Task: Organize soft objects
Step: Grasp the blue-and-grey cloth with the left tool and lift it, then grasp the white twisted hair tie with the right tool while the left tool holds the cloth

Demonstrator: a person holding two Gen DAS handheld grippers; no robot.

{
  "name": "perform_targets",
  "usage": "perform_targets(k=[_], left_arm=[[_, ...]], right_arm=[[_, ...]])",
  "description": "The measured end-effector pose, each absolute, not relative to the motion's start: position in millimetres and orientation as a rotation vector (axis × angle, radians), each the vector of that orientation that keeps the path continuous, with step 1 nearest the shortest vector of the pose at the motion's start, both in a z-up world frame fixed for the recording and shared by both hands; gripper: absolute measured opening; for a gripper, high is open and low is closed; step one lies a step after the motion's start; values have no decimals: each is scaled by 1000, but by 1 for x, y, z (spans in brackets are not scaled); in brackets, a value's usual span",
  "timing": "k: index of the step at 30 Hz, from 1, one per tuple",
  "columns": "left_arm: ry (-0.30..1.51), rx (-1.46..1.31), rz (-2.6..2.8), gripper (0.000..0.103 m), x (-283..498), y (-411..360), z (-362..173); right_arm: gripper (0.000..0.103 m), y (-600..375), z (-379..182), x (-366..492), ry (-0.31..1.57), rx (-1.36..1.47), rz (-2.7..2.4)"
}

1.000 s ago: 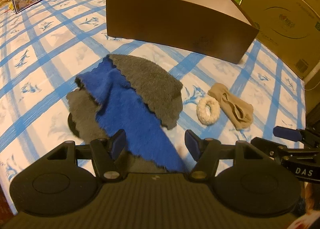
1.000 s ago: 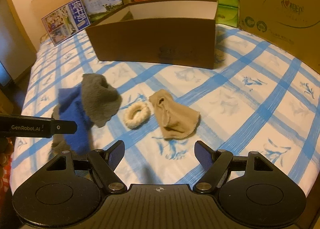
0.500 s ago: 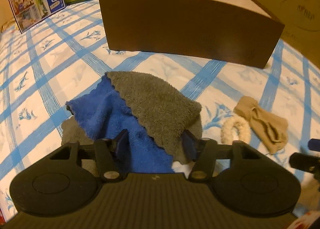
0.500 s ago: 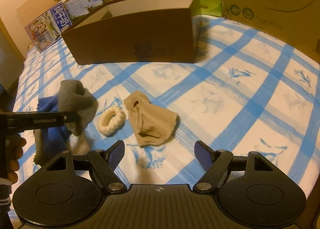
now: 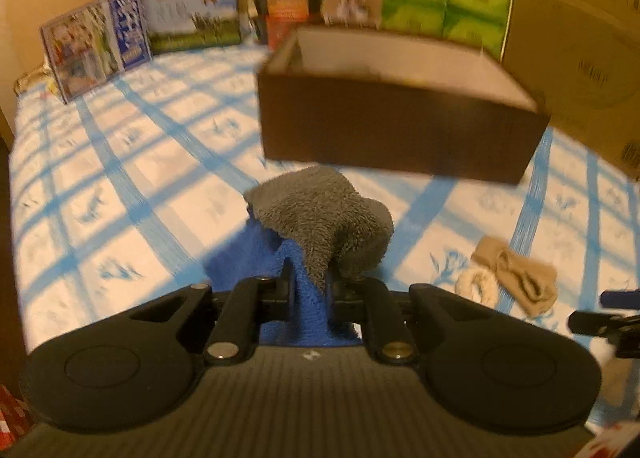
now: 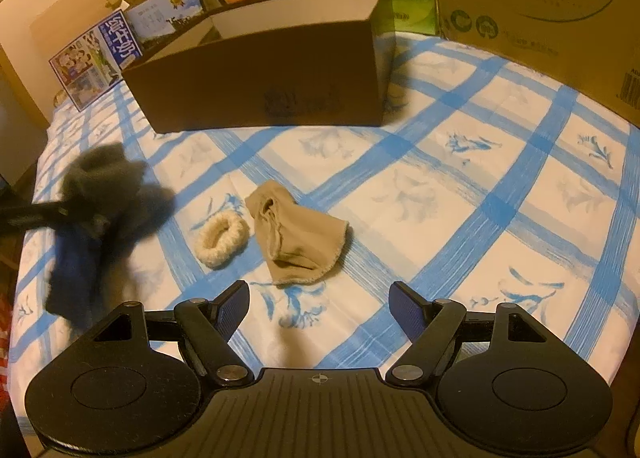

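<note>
From the left wrist, left gripper (image 5: 310,282) clamped on grey-and-blue fleece cloth (image 5: 324,217), lifted off the bed facing the brown box (image 5: 400,137), likely its destination; from the right wrist, right gripper (image 6: 318,308) spread wide, empty, above tan sock (image 6: 296,234) and cream scrunchie (image 6: 221,235).

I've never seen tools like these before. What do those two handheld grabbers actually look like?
Each is matte black plastic. The right gripper has a ribbed central body with a small crosshair mark, two rounded lobes bearing circular recesses, silver pivot pins, and angled fingers faced with blue textured pads. The left gripper has the same build. No cables or sleeves show.
</note>
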State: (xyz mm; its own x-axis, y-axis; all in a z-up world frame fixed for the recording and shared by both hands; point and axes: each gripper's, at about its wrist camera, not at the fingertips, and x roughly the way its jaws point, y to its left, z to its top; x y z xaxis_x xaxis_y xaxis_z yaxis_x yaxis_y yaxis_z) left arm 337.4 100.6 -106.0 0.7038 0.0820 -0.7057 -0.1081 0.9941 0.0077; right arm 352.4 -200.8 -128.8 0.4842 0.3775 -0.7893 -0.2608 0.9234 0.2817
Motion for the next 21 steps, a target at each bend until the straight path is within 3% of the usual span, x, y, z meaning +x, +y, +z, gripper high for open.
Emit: perform_targets(k=[9, 21], left_arm=[[680, -109, 204, 12, 288, 156, -53], [743, -174, 332, 12, 276, 201, -85]], right_arm=[[76, -180, -115, 345, 945, 99, 462], [76, -75, -111, 345, 911, 1, 690]])
